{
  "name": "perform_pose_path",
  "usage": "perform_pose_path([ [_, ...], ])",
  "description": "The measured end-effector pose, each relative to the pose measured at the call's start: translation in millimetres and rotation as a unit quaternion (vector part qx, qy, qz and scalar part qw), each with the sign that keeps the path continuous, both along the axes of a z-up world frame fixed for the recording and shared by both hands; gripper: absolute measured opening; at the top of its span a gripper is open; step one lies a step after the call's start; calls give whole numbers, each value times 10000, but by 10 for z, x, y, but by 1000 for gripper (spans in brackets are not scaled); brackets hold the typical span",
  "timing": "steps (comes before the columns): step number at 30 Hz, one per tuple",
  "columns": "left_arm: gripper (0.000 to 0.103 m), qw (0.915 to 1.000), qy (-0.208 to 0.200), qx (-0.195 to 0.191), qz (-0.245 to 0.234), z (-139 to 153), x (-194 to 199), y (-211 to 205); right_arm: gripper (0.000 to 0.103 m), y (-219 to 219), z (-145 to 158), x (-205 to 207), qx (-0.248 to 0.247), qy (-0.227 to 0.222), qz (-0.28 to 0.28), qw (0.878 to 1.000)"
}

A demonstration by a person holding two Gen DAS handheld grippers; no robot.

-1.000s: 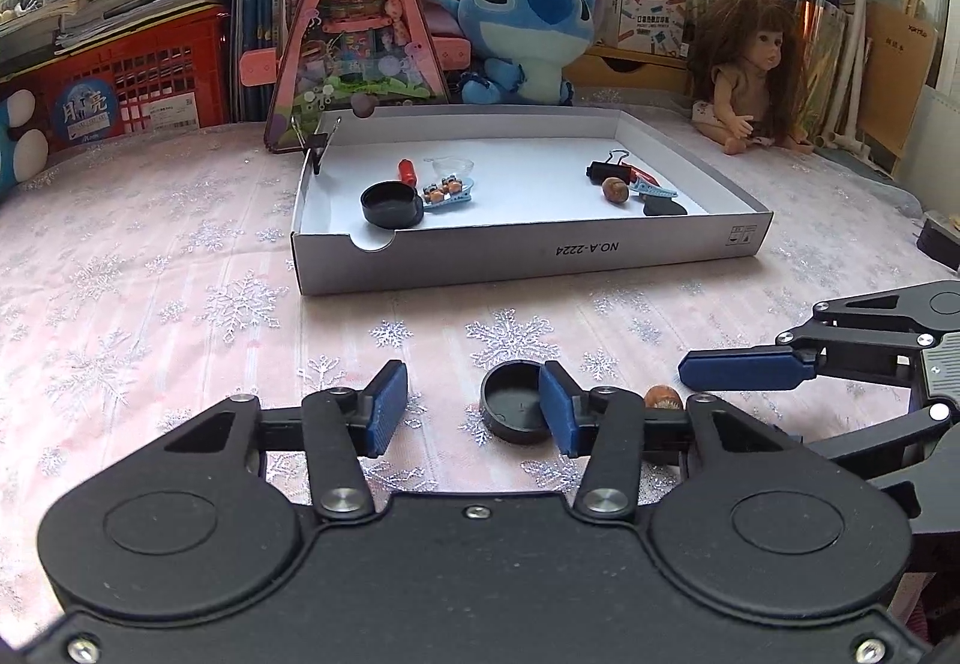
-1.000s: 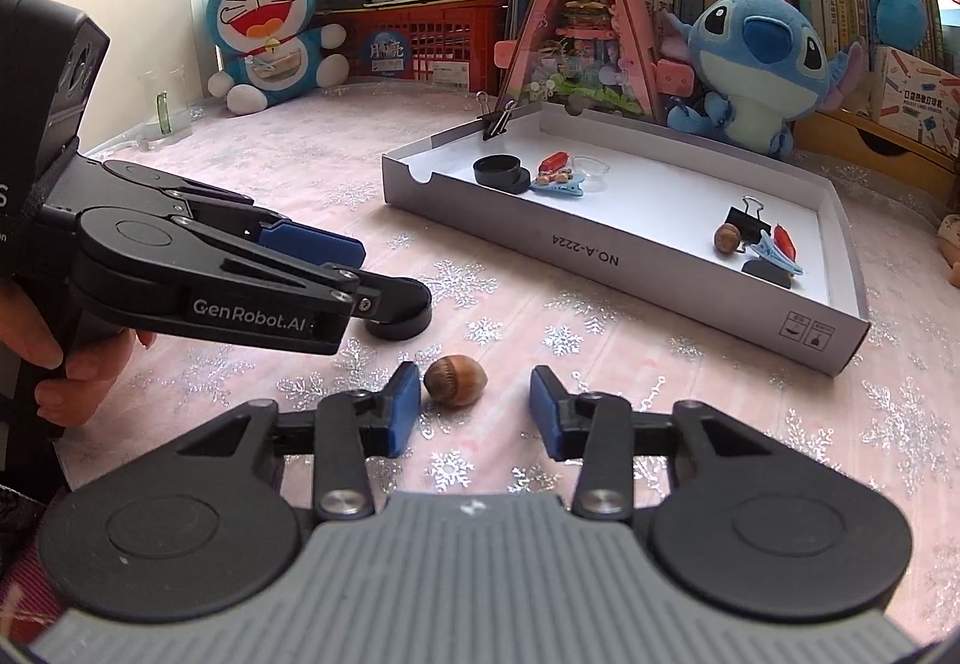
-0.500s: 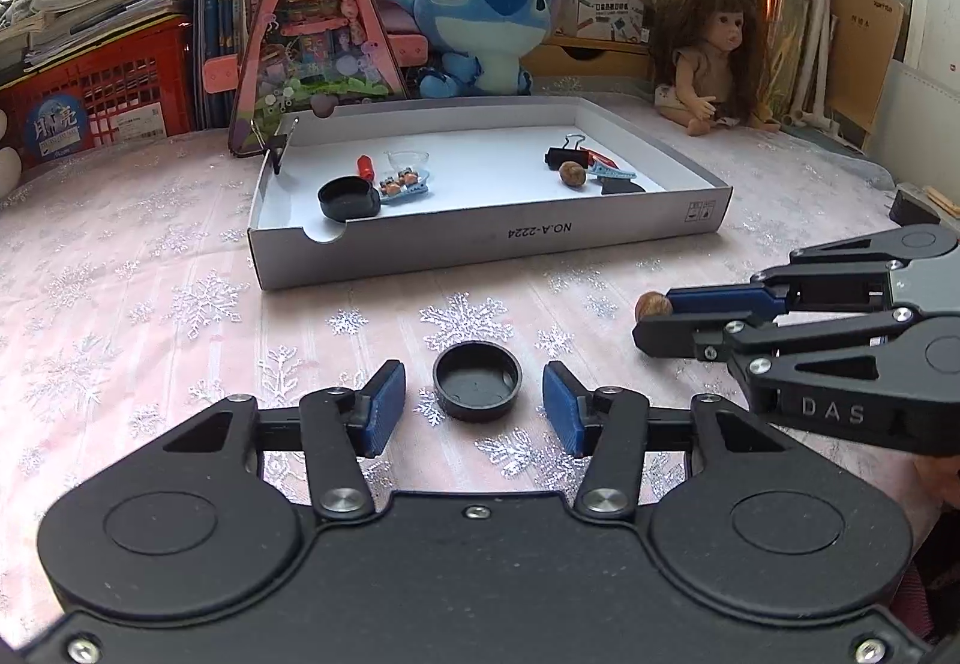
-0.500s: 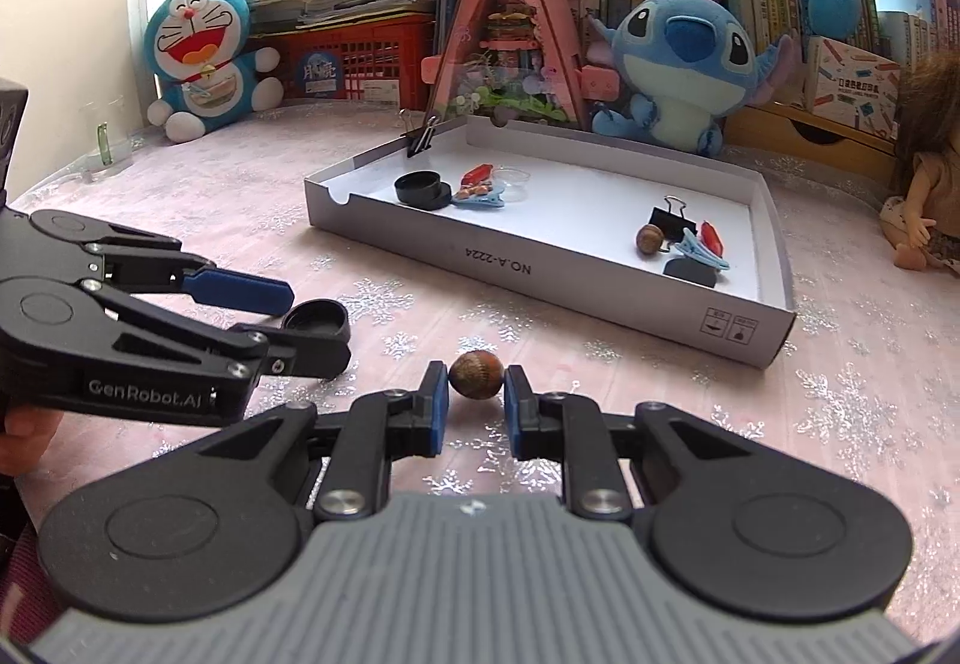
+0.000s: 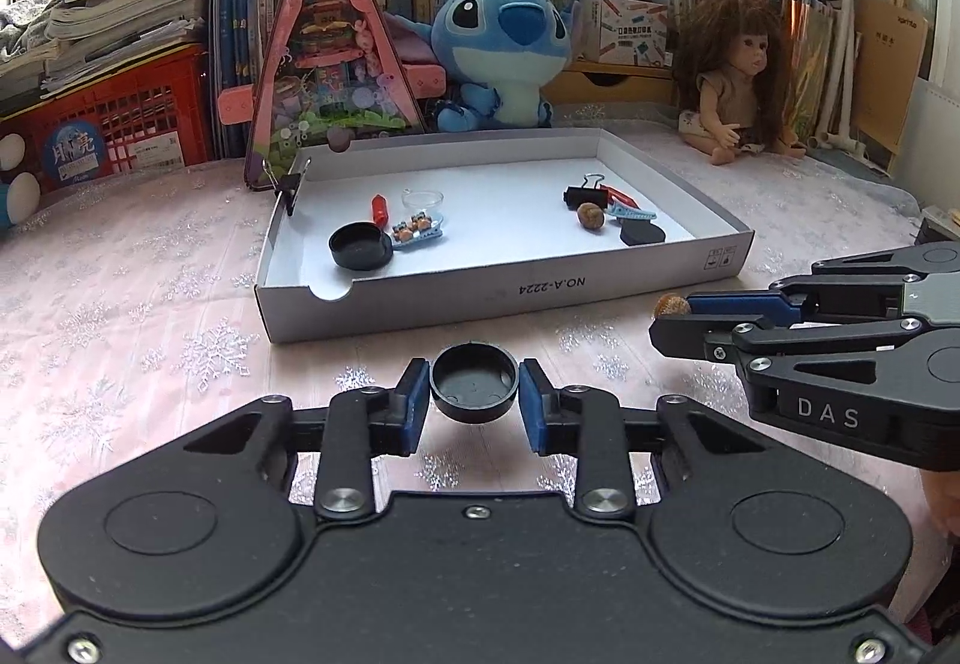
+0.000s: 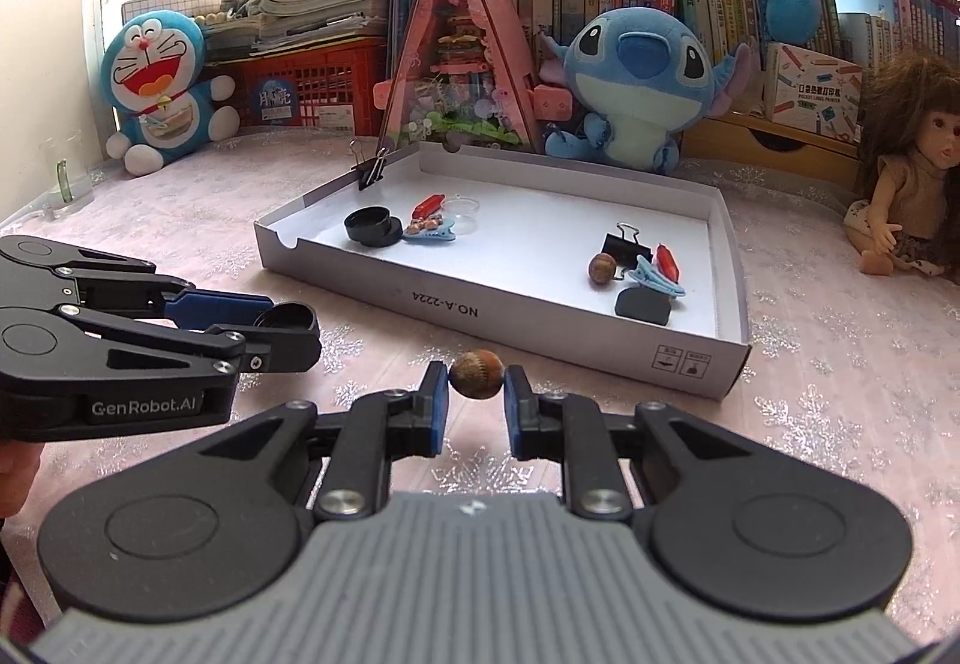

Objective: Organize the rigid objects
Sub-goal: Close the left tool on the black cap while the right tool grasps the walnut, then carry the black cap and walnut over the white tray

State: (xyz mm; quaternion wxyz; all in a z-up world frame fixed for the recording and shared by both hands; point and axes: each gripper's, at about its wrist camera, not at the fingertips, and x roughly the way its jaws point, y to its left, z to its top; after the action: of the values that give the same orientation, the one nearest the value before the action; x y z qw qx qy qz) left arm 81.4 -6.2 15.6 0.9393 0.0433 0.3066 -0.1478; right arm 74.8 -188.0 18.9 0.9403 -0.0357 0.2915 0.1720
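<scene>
**Tray partly stocked; both grippers loaded just short of its front wall**

Container: a shallow white cardboard tray (image 6: 600, 328) lies on the snowflake-patterned cloth (image 5: 120, 316). All places below are given relative to this tray.

- Left half of the tray floor: a black round cap (image 5: 359, 246), a red clip (image 5: 380, 208), a clear round lid (image 5: 422, 200) and a blue hair clip with small figures (image 5: 416, 230), close together.
- Right half: a black binder clip (image 6: 624, 246), a brown nut (image 6: 602, 268), a light blue clip (image 6: 654, 277), a second red clip (image 6: 667, 259) and a flat black piece (image 6: 643, 305), also bunched.
- A further binder clip (image 6: 371, 170) is clamped on the tray's far left wall corner.

Grippers: the left gripper (image 5: 474, 394) sits in front of the tray's front wall, left of centre, angled downward. Its jaws have just been closing and its blue pads now press both sides of a black cap (image 5: 474, 380). The right gripper (image 6: 477, 394) sits in front of the front wall's right part, jaws narrow, pinching a brown hazelnut (image 6: 477, 374) clear of the cloth. A hand shows only at the picture edges.
</scene>
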Motion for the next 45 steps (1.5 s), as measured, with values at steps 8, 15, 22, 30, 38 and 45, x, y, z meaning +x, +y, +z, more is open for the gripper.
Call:
perform_pose_path([
  [8,30,9995,-108,-234,208,188,307,-65,24,-94,164,233,108,-157,-331,9993],
  [15,30,9982,-65,-293,519,285,734,-142,24,-247,282,578,313,-129,-691,9970],
  [22,30,9960,114,-290,840,193,1113,-211,24,-331,196,879,436,120,-920,9947],
  [30,30,9961,248,-94,841,6,1206,-296,24,-340,15,1012,412,384,-1030,9931],
  [38,30,9954,362,-72,880,-76,1246,-316,31,-346,-45,1041,376,434,-1116,9921],
  [45,49,9957,224,-48,901,7,1077,-276,51,-333,31,906,358,242,-1271,9909],
])
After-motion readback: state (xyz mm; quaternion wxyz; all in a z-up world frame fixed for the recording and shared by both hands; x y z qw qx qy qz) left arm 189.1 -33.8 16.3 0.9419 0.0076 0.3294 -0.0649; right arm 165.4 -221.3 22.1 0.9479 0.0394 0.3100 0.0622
